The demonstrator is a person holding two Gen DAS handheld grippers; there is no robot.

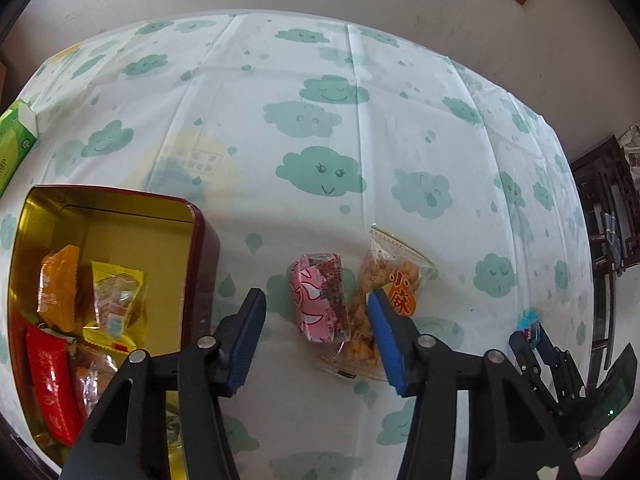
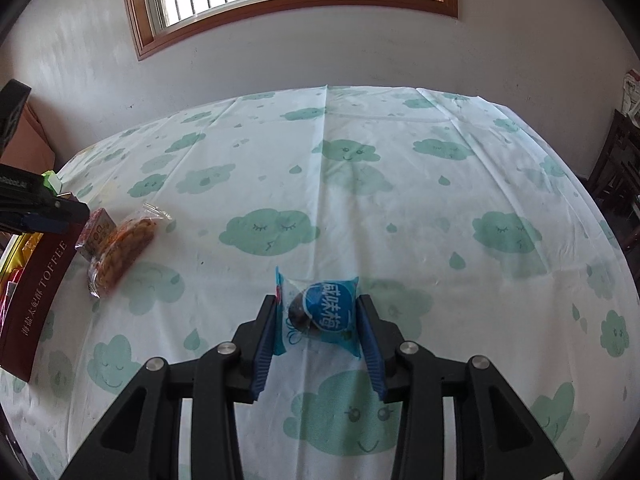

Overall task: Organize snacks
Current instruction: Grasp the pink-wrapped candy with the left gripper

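1. Left tool (image 1: 318,322) hangs above the counter (image 1: 280,80) with its fingers spread. A pink packet (image 1: 320,300) and a clear bag of fried twists (image 1: 376,300) lie between them, and the pads do not press on either.
2. Right tool (image 2: 316,320) pinches a blue plum packet (image 2: 320,312) between its blue pads, with the packet held just over the tablecloth.
3. Pink packet and clear bag lie touching, side by side, the bag on the right in the left wrist view. Both rest on the counter just beside the right wall of the tin (image 1: 200,264).
4. That tin is dark red outside and gold inside, with its lid off, and it sits toward the near left part of the counter.
5. Inside the tin lie an orange packet (image 1: 60,284), a yellow packet (image 1: 118,300) and a red packet (image 1: 50,384), piled toward its near end. Its far end is bare gold.
6. From the right wrist view, the tin's side reads "TOFFEE".
7. Beyond the tin, a green box (image 1: 18,136) stands at the left edge of the counter.
8. Covering the counter is a white cloth printed with green clouds.
9. Behind the far edge rises a pale wall with a wood-framed window (image 2: 292,0).
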